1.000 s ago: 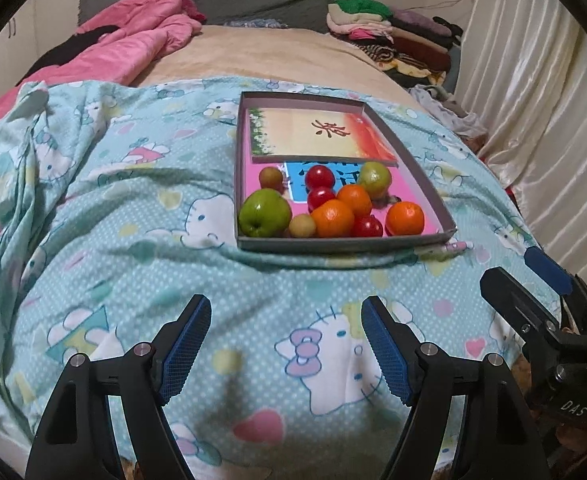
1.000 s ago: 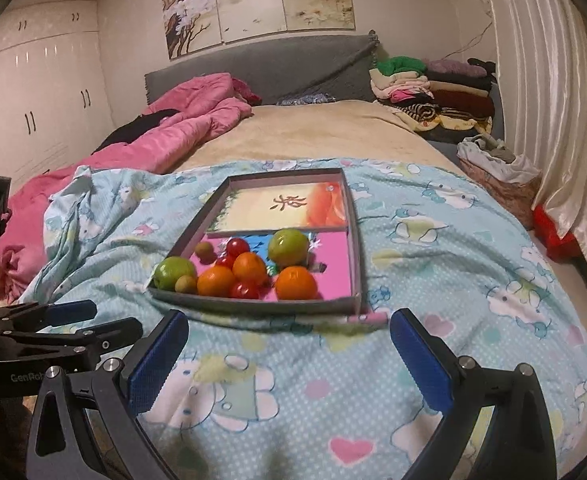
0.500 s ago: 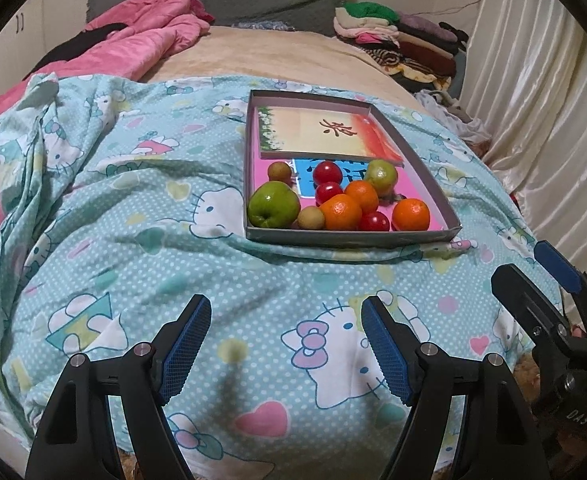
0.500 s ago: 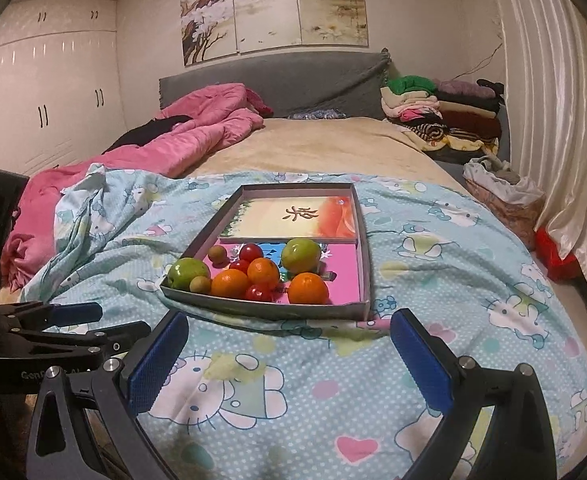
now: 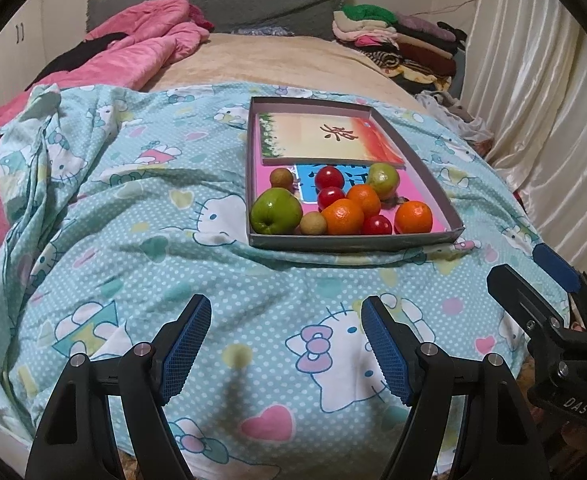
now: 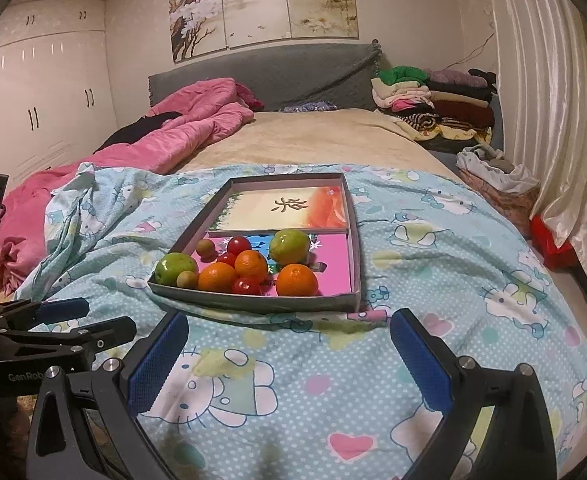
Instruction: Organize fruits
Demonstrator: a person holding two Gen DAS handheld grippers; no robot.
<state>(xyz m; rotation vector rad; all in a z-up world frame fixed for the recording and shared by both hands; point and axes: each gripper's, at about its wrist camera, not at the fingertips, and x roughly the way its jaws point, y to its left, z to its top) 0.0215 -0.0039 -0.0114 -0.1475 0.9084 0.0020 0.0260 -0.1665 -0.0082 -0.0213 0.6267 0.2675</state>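
Fruits [image 5: 343, 204] crowd the near end of the shallow box [image 5: 413, 240] on the bed. Both the left gripper [image 5: 285, 344] and right gripper [image 6: 289, 364] gape wide and empty, short of the box. A careless grab could send round neighbours rolling.

Place: a home bedroom.
Bed: grey headboard [image 6: 261, 76], cartoon-cat duvet [image 6: 433, 280], pink quilt [image 6: 189, 120].
Walls: white wardrobe [image 6: 41, 92], three-panel painting [image 6: 261, 4], cream curtains [image 6: 549, 92].
Clutter: folded clothes [image 6: 433, 100].

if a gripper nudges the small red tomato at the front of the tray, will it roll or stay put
The red tomato looks round and glossy, so it would probably roll and could slip between the pads. It sits wedged between two oranges near the tray's front wall, which likely limits its travel. The soft bedding may tilt the tray.
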